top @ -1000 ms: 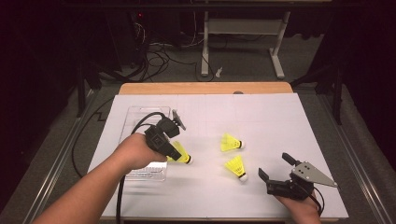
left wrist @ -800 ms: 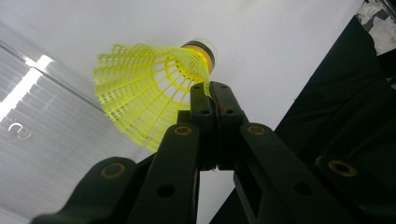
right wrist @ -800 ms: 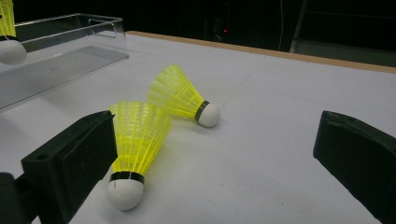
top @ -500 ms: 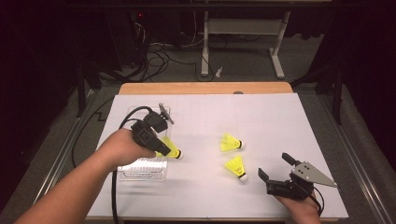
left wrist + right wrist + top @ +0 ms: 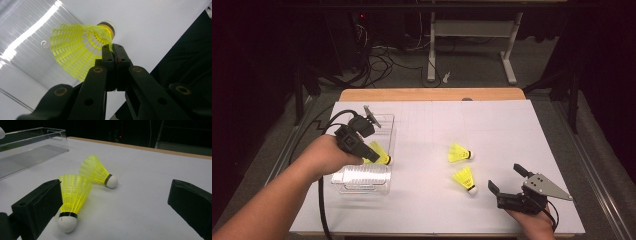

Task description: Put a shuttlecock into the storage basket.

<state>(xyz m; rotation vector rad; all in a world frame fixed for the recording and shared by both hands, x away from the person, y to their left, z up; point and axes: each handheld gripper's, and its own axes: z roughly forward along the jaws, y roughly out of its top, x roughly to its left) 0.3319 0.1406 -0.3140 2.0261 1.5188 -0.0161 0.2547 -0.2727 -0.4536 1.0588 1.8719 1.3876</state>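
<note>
Shuttlecock in my left gripper: my jaws are closed on the edge of its yellow skirt, near the cork, and it hangs over the clear bin at the left of the desk. My guess is that the shuttlecocks go into the bin. To do this step well I should lower it until the cork is well inside the walls, over the ribbed floor, then ease the jaws apart so it drops short and does not bounce out; the mesh is light and may cling to a pad. My left hand reaches in from the near left, the forearm slanting up toward the bin, the gripper tipped down over it with its cable looping behind. My right gripper rests at the near right edge, jaws wide open and holding nothing, pointed at two more shuttlecocks lying on their sides near each other mid-desk.
</note>
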